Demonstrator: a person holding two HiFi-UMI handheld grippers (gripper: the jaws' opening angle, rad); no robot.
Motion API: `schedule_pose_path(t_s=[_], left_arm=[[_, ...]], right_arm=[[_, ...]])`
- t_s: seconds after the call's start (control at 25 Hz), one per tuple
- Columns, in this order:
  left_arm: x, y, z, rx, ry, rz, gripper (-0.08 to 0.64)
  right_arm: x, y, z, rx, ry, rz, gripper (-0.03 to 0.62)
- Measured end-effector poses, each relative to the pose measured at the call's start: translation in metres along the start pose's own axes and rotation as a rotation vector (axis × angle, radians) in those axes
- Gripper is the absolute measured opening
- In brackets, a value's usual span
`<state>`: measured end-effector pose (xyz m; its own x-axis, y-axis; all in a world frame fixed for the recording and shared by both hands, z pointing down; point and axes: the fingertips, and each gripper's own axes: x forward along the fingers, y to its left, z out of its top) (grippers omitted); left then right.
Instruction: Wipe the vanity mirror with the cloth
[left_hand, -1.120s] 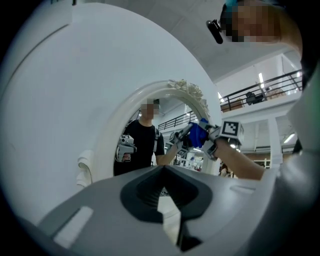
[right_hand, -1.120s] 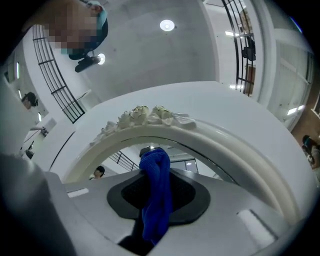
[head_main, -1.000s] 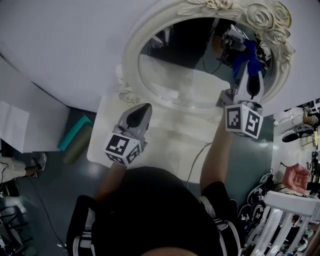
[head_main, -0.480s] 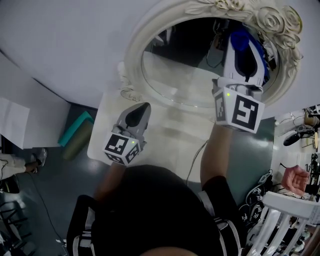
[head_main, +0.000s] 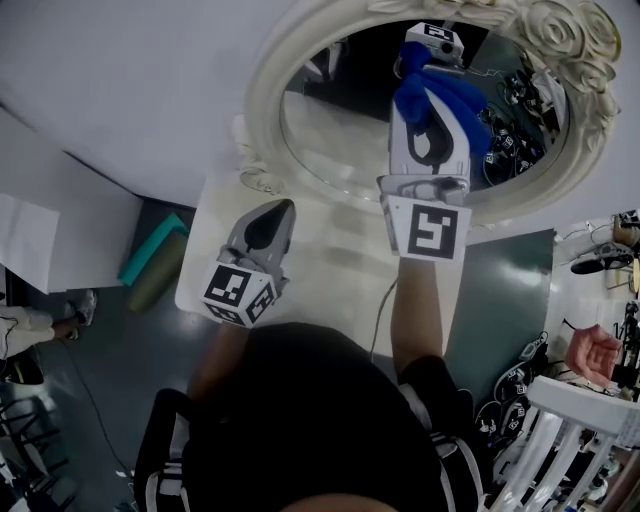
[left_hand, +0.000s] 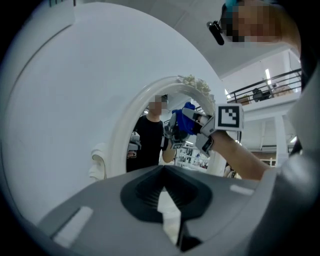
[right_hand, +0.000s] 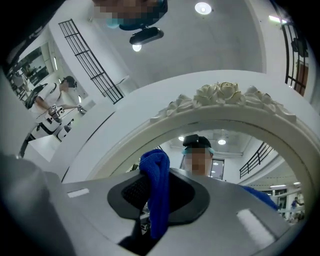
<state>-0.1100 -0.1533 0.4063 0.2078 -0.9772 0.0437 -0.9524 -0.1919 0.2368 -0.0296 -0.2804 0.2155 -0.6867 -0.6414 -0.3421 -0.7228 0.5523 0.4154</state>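
The oval vanity mirror stands in an ornate white frame (head_main: 262, 110) with roses at its top right. My right gripper (head_main: 430, 92) is shut on the blue cloth (head_main: 450, 100) and holds it against the upper middle of the glass (head_main: 330, 140). In the right gripper view the cloth (right_hand: 157, 190) hangs folded between the jaws, under the rose crest (right_hand: 220, 95). My left gripper (head_main: 283, 207) is shut on nothing and hangs over the white table below the mirror's left side. From the left gripper view, the cloth (left_hand: 186, 117) shows against the mirror frame (left_hand: 120, 135).
The white table (head_main: 330, 290) carries the mirror, and a cable (head_main: 385, 310) runs down over it. A teal roll (head_main: 150, 262) lies on the floor at the left. At the lower right are a white chair back (head_main: 580, 420) and a person's hand (head_main: 592, 355).
My right gripper has carried the cloth leftward and upward across the glass, from the right edge toward the upper middle. The left gripper has barely moved.
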Motion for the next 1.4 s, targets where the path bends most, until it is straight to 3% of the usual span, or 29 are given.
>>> schedule_pose_path(t_s=[0.2, 0.36, 0.68, 0.88, 1.0, 1.24, 1.4], left_arm=[[-0.005, 0.006, -0.005, -0.008, 0.011, 0.021, 0.009], [-0.008, 0.004, -0.006, -0.003, 0.02, 0.019, 0.009], [-0.01, 0.001, -0.011, 0.003, 0.033, 0.017, 0.009], [-0.01, -0.001, -0.013, 0.007, 0.038, 0.018, 0.009], [-0.01, -0.002, -0.012, 0.009, 0.038, 0.021, 0.009], [-0.007, -0.004, -0.011, 0.065, 0.045, 0.034, 0.009], [-0.004, -0.008, -0.014, 0.031, 0.05, 0.013, 0.009]], right_arm=[[-0.009, 0.033, -0.036, -0.055, -0.006, 0.053, 0.073], [-0.025, 0.058, -0.082, -0.067, 0.069, 0.097, 0.072], [-0.072, 0.11, -0.194, 0.009, 0.212, 0.177, 0.071], [-0.095, 0.132, -0.248, 0.022, 0.266, 0.216, 0.071], [-0.112, 0.142, -0.28, 0.078, 0.332, 0.228, 0.071], [-0.125, 0.15, -0.309, 0.171, 0.394, 0.261, 0.071], [-0.13, 0.155, -0.32, 0.192, 0.421, 0.285, 0.071]])
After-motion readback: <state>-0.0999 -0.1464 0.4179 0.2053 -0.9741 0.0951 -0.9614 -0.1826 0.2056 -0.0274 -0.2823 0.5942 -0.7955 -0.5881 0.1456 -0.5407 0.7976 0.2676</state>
